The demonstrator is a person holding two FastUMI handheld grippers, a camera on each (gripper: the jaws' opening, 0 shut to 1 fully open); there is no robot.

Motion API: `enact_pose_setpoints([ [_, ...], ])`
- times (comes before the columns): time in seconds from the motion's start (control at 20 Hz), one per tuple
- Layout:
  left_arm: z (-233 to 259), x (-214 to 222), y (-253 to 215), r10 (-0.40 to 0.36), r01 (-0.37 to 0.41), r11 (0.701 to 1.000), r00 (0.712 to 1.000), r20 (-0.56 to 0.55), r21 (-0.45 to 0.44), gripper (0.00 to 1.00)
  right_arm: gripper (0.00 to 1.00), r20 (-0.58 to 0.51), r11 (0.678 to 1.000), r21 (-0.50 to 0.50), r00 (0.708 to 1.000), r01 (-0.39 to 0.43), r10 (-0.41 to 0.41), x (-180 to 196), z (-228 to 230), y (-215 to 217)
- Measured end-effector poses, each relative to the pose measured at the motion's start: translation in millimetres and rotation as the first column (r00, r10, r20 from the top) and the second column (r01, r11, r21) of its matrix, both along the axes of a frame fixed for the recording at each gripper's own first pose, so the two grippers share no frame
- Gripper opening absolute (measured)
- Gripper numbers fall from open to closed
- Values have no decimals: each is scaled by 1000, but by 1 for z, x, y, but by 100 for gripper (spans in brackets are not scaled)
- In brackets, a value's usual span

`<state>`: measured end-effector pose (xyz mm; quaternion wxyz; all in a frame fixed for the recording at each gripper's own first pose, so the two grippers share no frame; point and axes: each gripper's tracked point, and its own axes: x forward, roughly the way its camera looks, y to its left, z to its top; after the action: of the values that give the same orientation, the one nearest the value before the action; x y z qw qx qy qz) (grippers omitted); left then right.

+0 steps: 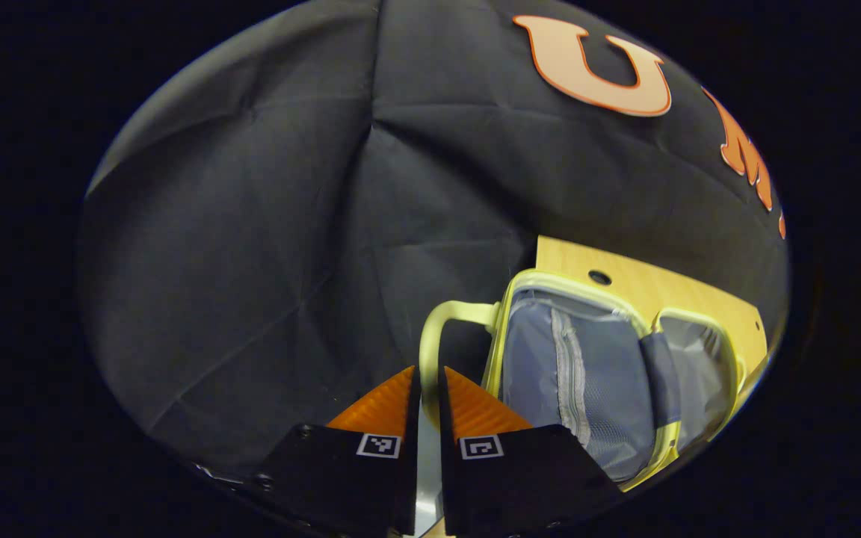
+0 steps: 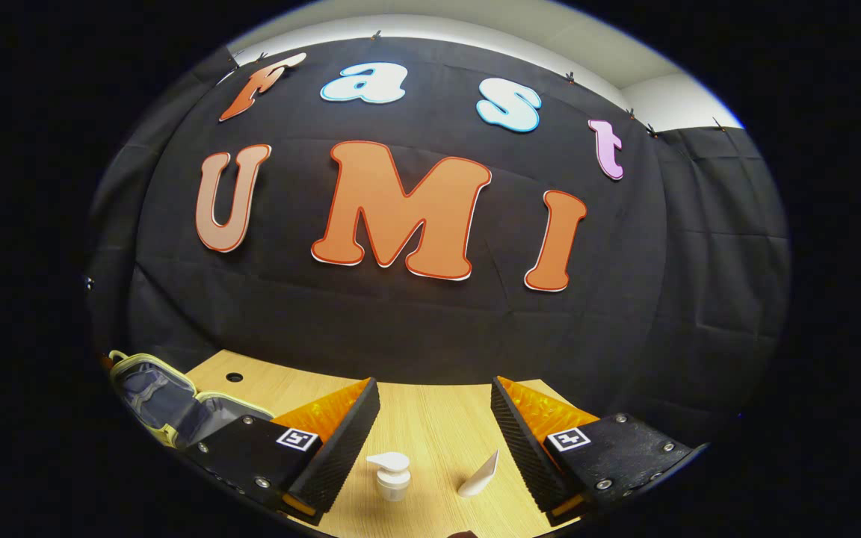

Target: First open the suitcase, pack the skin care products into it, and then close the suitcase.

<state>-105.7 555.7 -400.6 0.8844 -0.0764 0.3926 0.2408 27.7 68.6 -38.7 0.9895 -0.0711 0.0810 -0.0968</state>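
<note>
The suitcase (image 1: pixel 595 373) lies open on the counter (image 1: pixel 670 288), lining showing. The left gripper (image 1: pixel 429 396) has its jaws nearly closed on the suitcase handle (image 1: pixel 430 336). The right gripper (image 2: pixel 434 418) hovers with jaws wide apart and empty above a pump bottle (image 2: pixel 392 475) and a tube (image 2: pixel 481 476), well right of the suitcase. Best to drop squarely over the bottle's body, not its pump head.

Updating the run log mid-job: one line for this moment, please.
suitcase: open on table | left gripper: shut on suitcase handle | right gripper: open, above pump bottle and tube | products unpacked
</note>
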Motion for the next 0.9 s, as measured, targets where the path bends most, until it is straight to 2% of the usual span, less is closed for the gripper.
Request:
enact_pose_setpoints([
  [0.05,3,5,1,12,-12,999,1000,0,39,16,96,-7,1000,-2,1000,0,0,0,-1,-2],
  [0.15,16,18,-9,24,-27,999,998,64,41,21,96,2,1000,-13,1000,5,-5,-1,2,-9],
  [0.3,47,32,-33,0,-8,998,991,137,59,77,96,6,1000,-27,1000,6,-5,1,1,-21],
  [0.35,62,35,-40,-14,2,997,987,163,76,80,96,7,1000,-29,1000,3,-2,3,1,-24],
  [0.4,76,40,-52,-35,17,995,981,189,96,92,96,10,1000,-29,1000,0,0,4,2,-28],
  [0.5,110,49,-75,-85,55,990,969,232,134,98,96,16,1000,-26,1000,-12,12,7,1,-35],
  [0.85,220,52,-186,-277,186,945,892,356,269,97,96,25,998,-44,998,-54,55,6,-6,-69],
  [0.9,235,66,-204,-303,202,937,877,373,285,96,96,24,997,-46,998,-63,65,5,-7,-73],
])
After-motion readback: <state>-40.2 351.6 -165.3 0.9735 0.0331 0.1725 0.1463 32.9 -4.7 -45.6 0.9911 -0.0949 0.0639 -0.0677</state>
